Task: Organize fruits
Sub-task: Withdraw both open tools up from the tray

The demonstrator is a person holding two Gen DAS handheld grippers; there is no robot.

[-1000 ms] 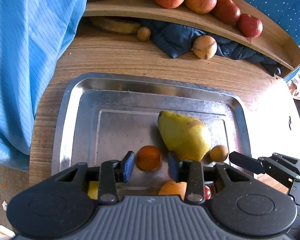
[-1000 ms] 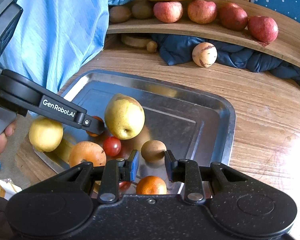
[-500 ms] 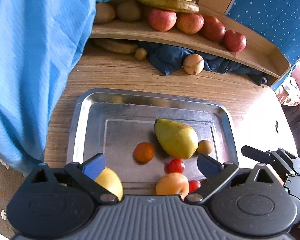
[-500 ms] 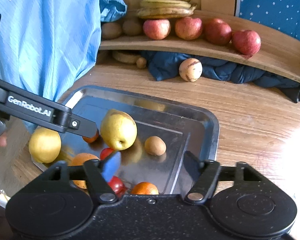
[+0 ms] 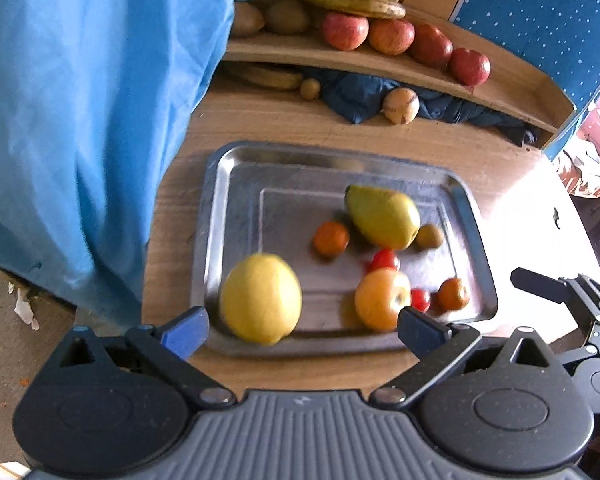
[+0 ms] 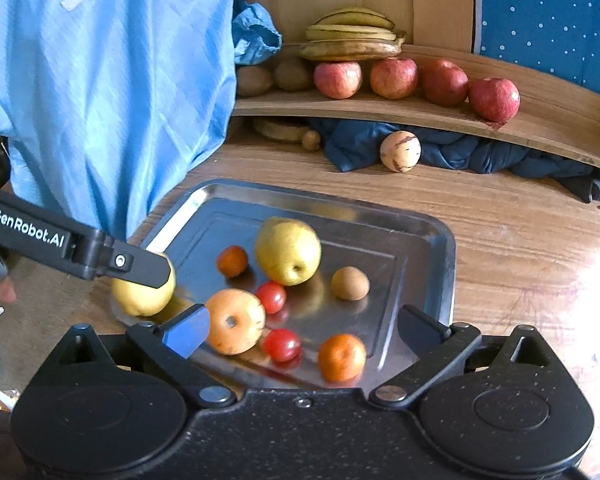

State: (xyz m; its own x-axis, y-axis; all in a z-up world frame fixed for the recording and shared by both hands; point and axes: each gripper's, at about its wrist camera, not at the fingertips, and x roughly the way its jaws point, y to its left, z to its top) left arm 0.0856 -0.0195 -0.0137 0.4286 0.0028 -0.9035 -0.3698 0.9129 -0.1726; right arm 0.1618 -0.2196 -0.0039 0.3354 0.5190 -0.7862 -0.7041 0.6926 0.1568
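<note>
Both tongs released, empty. Lemon [image 5: 261,297] just ahead of left tongs [image 5: 302,330], in steel tray [image 5: 466,196]; firm, rounded, likely rolls. Grip its middle.

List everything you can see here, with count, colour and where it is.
Metal tray: one, silver, on the wooden table.
Lemon: one, yellow, tray's near left corner.
Pear: one, yellow-green, tray middle.
Apple: one, orange-yellow, tray front.
Tangerines: two, orange, on the tray.
Cherry tomatoes: two, red, near the apple.
Kiwi: one, brown, right of the pear.
Red apples: four, on the shelf.
Bananas: one bunch, yellow, on the shelf.
Blue cloth: one, left.
Left gripper: open.
Right gripper: open.
</note>
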